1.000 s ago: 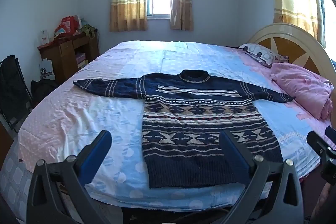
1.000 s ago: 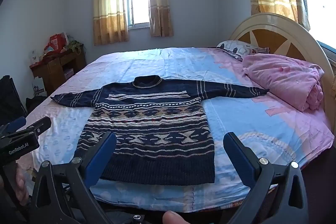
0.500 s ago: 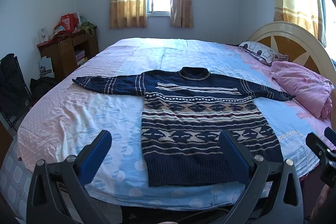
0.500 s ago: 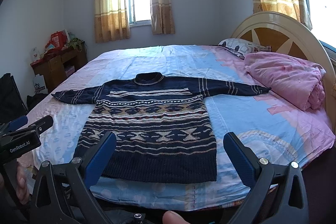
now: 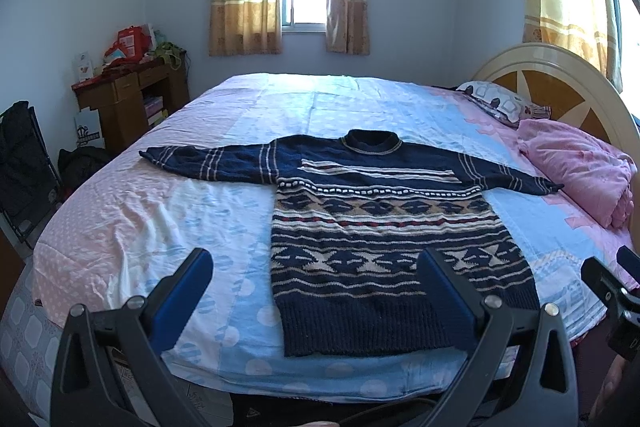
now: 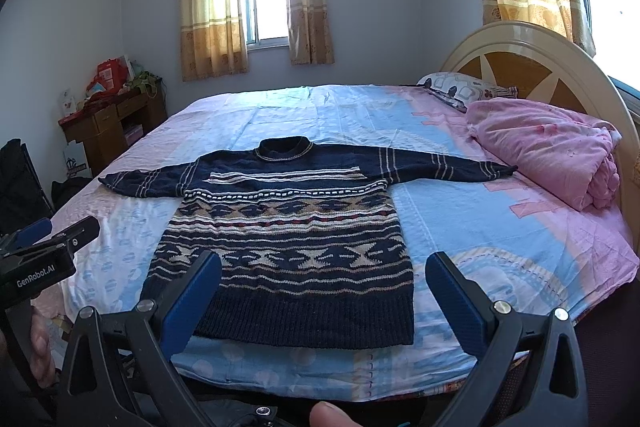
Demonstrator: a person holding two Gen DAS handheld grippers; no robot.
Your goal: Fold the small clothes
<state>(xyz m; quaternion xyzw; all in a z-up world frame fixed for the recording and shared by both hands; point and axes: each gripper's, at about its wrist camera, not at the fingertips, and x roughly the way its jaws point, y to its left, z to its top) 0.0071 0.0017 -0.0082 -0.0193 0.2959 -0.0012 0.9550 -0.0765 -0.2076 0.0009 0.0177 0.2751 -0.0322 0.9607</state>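
Sweater (image 5: 384, 227), navy with tan and white bands, lay flat on the bed (image 5: 208, 211) with both sleeves stretched straight out and its collar pointing away from the grippers. The left gripper (image 5: 316, 287) hung short of the bed's near edge, its jaws spread wide and holding nothing; the sweater's ribbed hem lay beyond and between them, nearer the right-hand jaw. The right gripper (image 6: 324, 287) was likewise wide open and empty, the hem lying just past its jaws and mostly between them. A folded pink quilt (image 6: 552, 151) sat well off to the right of both, near the headboard (image 6: 520, 67).
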